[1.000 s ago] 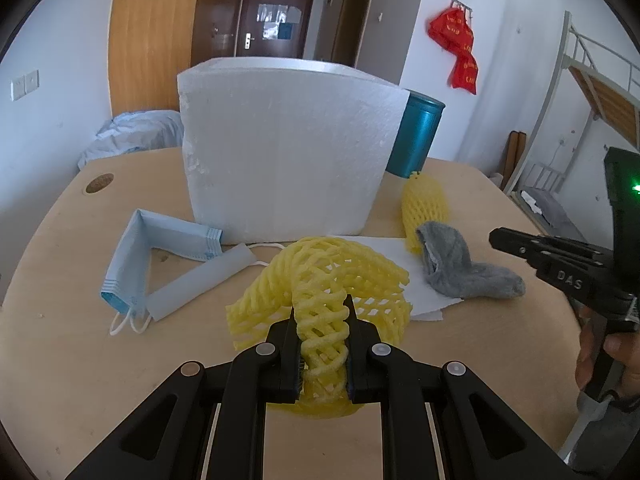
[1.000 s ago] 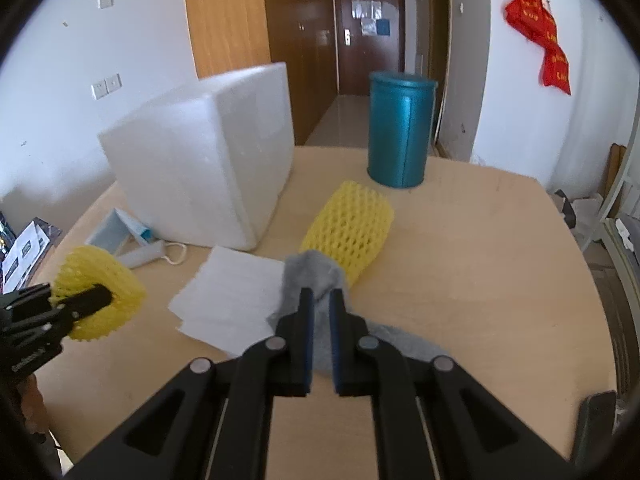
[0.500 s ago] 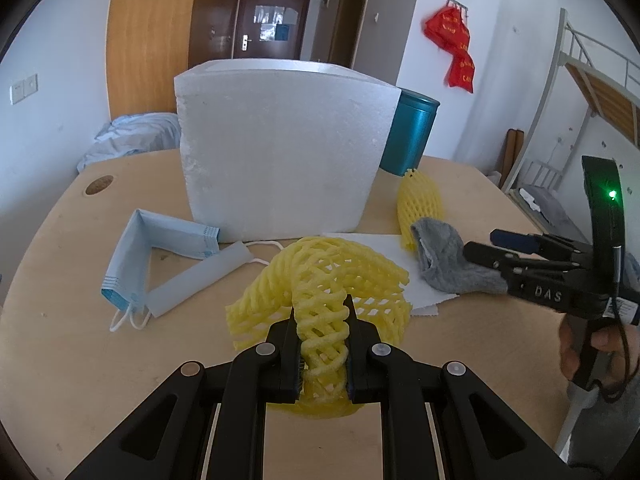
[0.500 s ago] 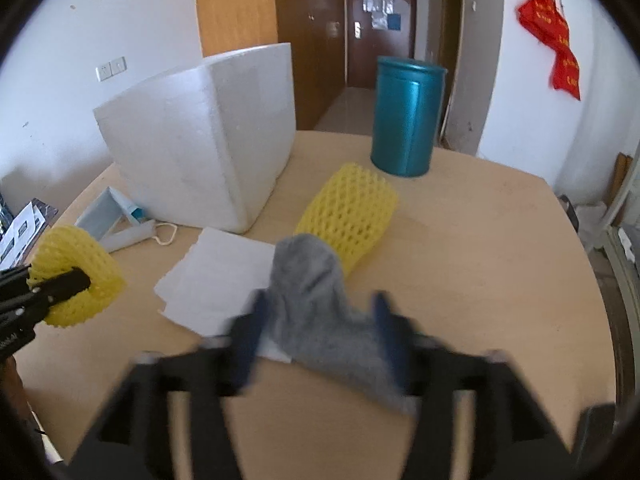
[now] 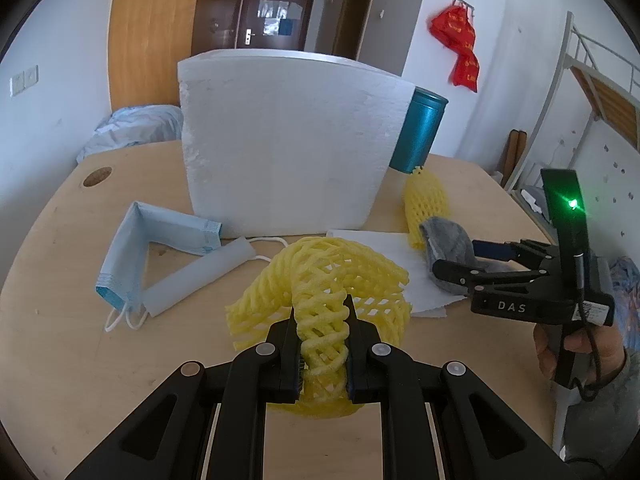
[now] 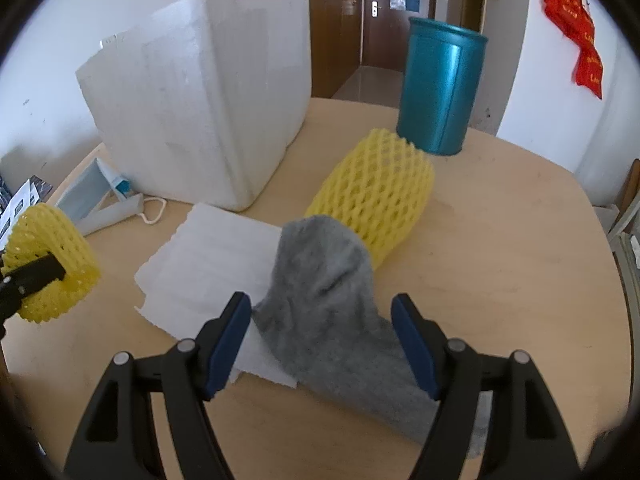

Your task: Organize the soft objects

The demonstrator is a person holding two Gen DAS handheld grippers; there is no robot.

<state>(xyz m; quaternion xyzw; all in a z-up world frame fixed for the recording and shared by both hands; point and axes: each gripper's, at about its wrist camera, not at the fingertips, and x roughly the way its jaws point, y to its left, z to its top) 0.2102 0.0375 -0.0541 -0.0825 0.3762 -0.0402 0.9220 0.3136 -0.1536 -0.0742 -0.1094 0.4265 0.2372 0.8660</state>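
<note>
My left gripper is shut on a yellow foam net, holding it just above the wooden table; it also shows in the right wrist view. My right gripper is open, its blue-padded fingers on either side of a grey sock that lies on the table; the sock also shows in the left wrist view. A second yellow foam net lies behind the sock. A blue face mask lies at the left.
A large white foam box stands at the table's middle back. A teal cylinder stands behind it to the right. White paper sheets lie under the sock's edge. A bunk bed frame stands at the right.
My right gripper has opened and moved forward around the grey sock. The left gripper still holds the yellow net in the same place.
</note>
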